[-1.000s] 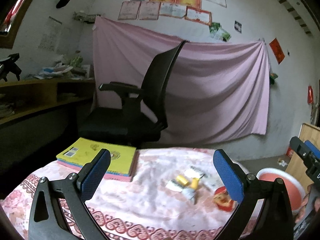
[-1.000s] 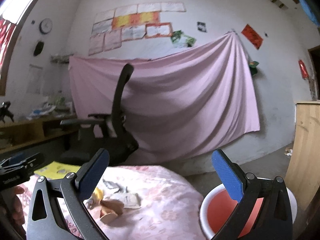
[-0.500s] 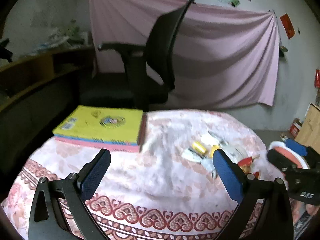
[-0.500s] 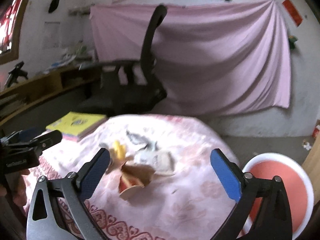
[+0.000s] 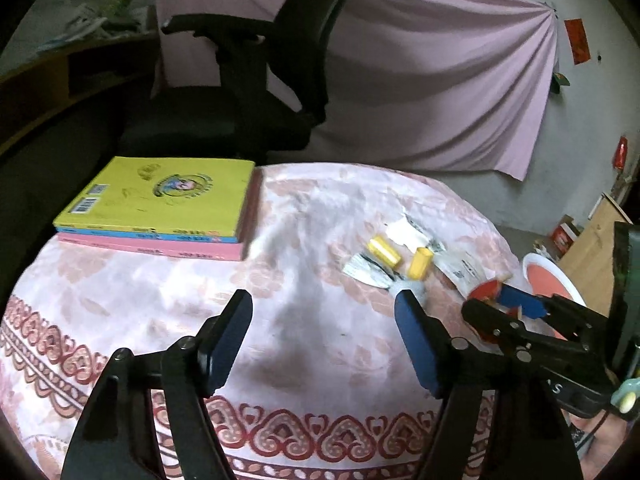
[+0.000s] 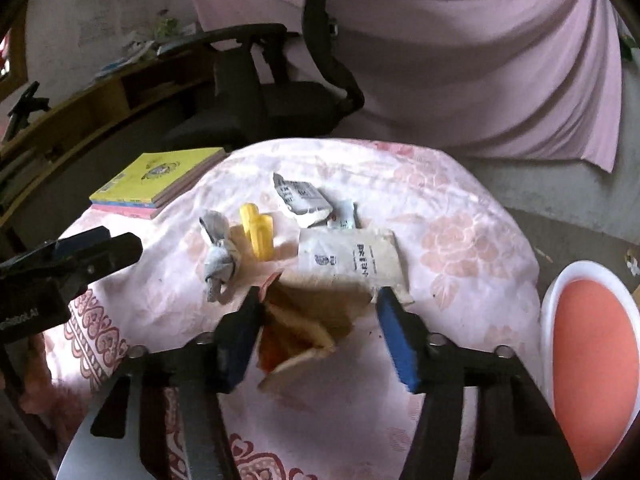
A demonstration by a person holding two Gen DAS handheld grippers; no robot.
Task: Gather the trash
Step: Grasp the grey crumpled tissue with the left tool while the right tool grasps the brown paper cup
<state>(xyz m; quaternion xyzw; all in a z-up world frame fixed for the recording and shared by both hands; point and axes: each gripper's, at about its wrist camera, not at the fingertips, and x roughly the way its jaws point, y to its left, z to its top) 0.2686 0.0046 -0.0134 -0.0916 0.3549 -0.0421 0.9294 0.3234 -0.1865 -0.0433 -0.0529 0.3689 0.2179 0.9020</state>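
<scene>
Trash lies on the pink floral tablecloth [image 6: 460, 240]: a crushed paper cup [image 6: 308, 328], a white packet [image 6: 352, 258], torn wrappers [image 6: 300, 200], a grey crumpled wrapper [image 6: 218, 256] and two yellow cylinders [image 6: 258, 232]. My right gripper [image 6: 318, 300] points down at the cup. Its jaws are closing, with the cup between them and a pad at each side. My left gripper [image 5: 322, 308] hovers over bare cloth to the left of the pile. Its jaws are closing too, with nothing between them. The grey wrapper [image 5: 412, 290] lies just past its right fingertip.
A white bin [image 6: 548, 308] with an orange-red inside stands on the floor right of the table. Stacked yellow and pink books [image 5: 160, 200] lie at the table's far left. A black office chair [image 5: 248, 100] stands behind the table, before a pink sheet on the wall.
Both grippers tilted down and sank toward the table. The right one came over the crushed cup and narrowed around it. The left one narrowed over bare cloth.
</scene>
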